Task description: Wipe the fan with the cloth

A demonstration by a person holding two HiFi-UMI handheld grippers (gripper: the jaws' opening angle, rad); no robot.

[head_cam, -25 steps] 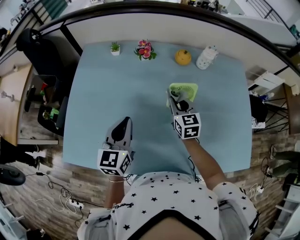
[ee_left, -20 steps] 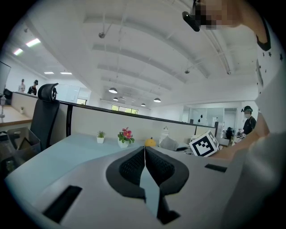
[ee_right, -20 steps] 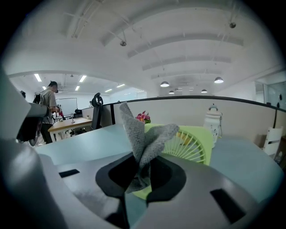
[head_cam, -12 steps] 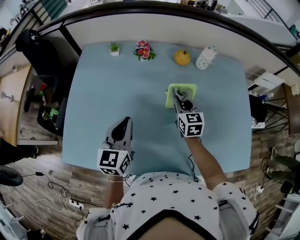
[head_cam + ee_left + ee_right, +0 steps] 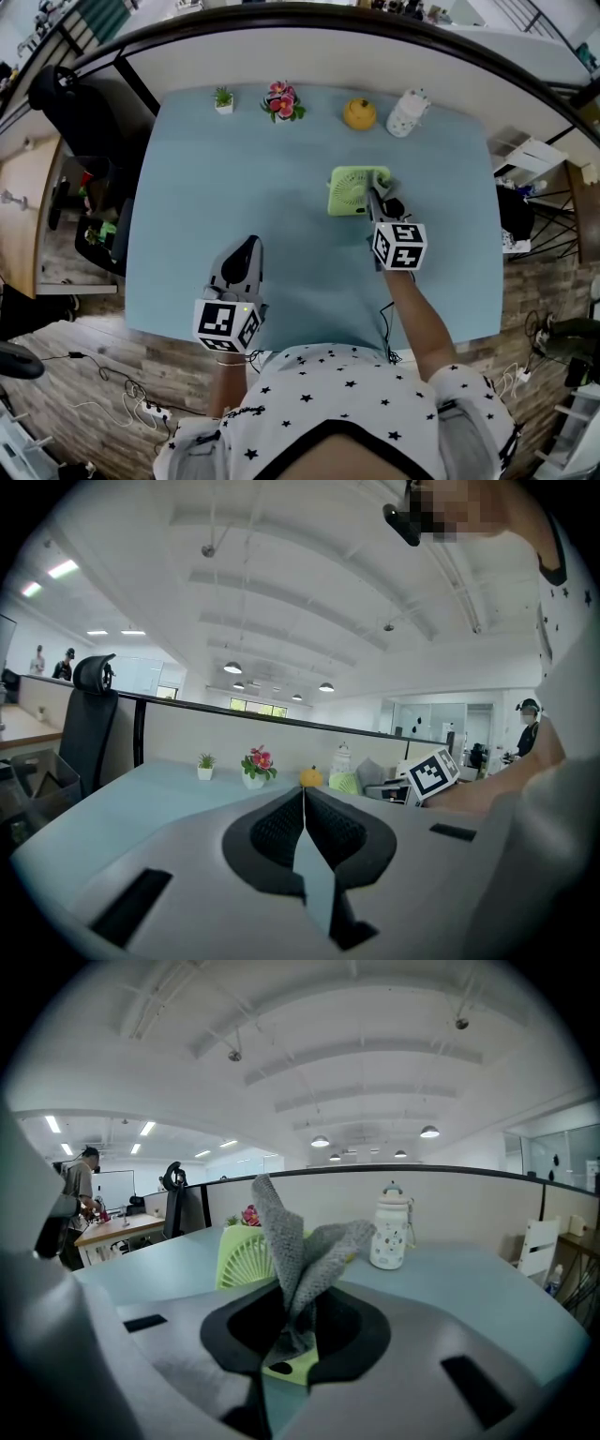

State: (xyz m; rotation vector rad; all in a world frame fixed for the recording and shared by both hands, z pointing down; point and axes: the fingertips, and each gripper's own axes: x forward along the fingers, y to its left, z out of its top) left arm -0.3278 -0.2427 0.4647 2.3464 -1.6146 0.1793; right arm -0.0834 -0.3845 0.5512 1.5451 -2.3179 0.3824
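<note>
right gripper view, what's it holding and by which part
The right gripper is shut on the grey cloth, pinching its bunched lower end; the rest stands free above the jaws.

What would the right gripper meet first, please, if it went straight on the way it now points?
Most likely the light green plastic fan, just beyond the grey knitted cloth clamped in the right gripper; depth is hard to judge.

Saw a light-blue table (image 5: 234,187) carrying a row along its far edge: small green potted plant (image 5: 223,97), pink flowers (image 5: 282,100), yellow-orange round ornament (image 5: 359,113) (pumpkin-like), white dotted bottle (image 5: 407,113). Noted a black office chair (image 5: 66,98) off the left corner.
</note>
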